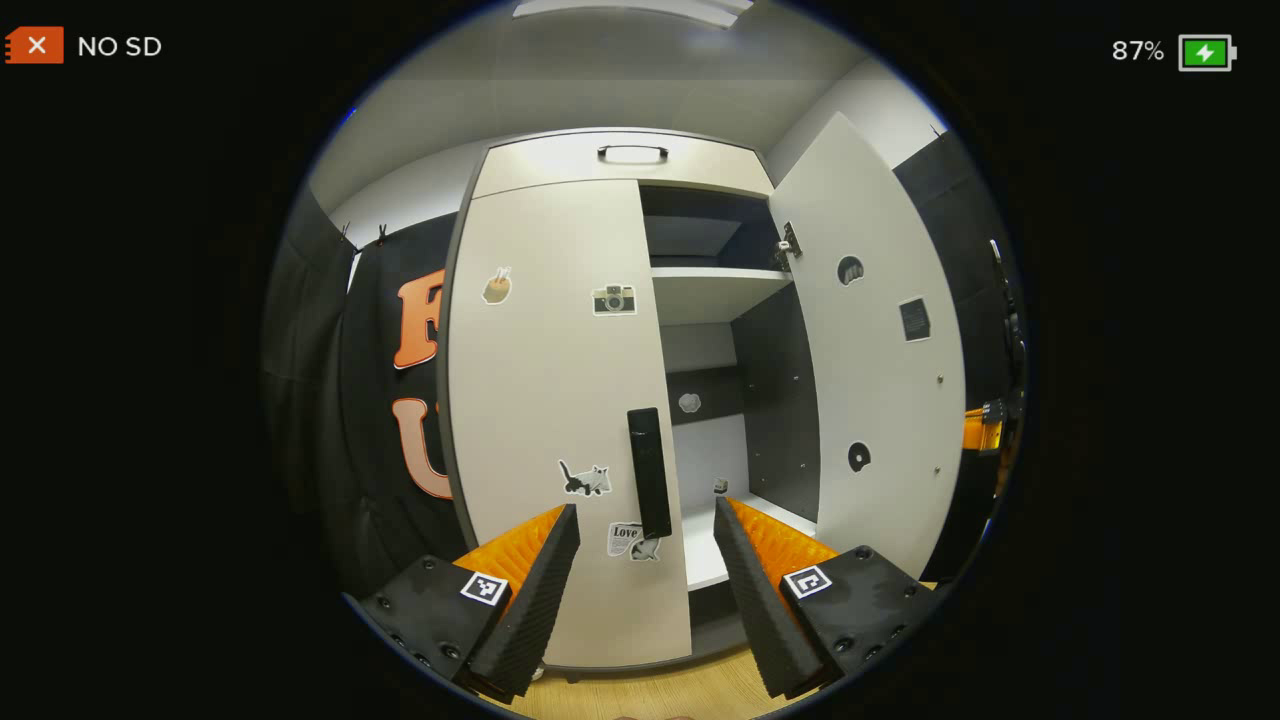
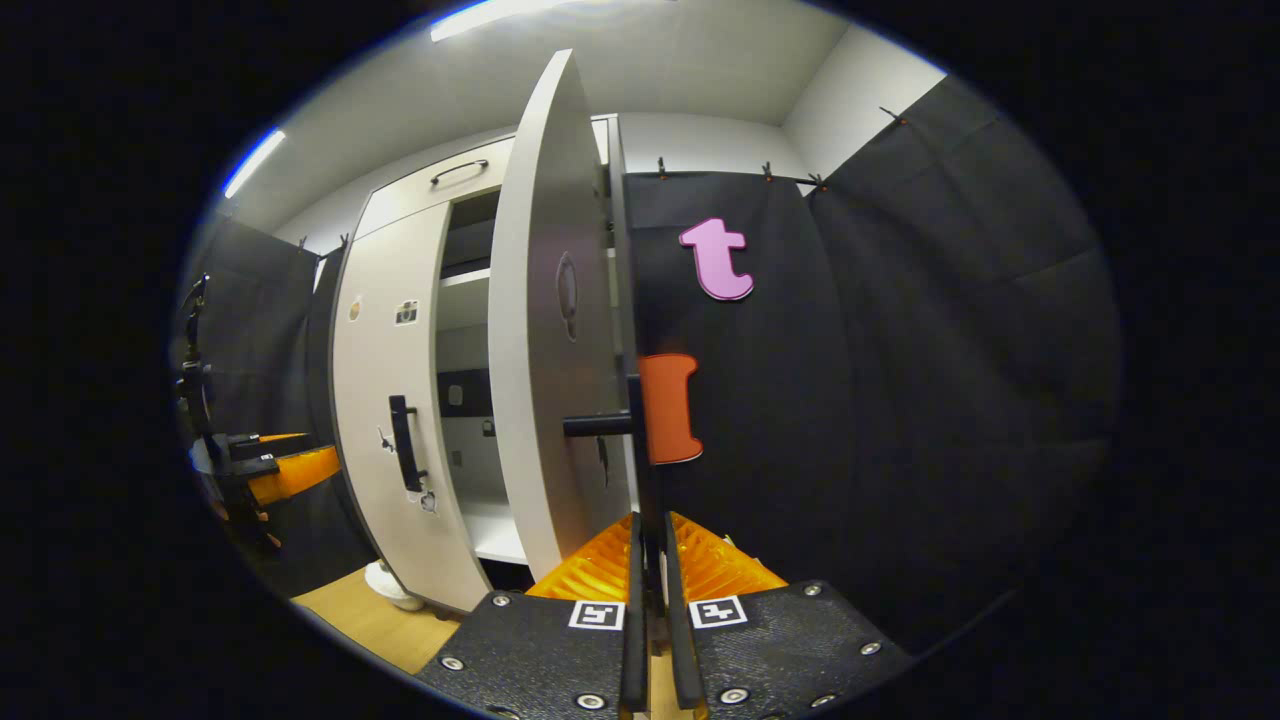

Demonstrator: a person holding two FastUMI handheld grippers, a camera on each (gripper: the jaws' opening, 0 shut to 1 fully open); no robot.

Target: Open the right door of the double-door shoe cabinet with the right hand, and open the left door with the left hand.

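Wooden floor [image 1: 640, 690], black cloth wall [image 2: 900, 350]

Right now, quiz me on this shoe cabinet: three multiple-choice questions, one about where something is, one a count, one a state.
1. Where is the left door's handle relative to the left tongs?
A. Ahead, between their open fingers
B. Clamped in them
C. Far off to their left

2. How many stickers are on the front of the left door?
A. Two
B. Four
C. Seven

3. What state is the right door in?
A. Shut
B. Swung open
C. Taken off

Answers:
1 A: the handle shows in the gap between the spread fingers, untouched.
2 B: a camera, a cat and two more.
3 B: the shelves show beside it.
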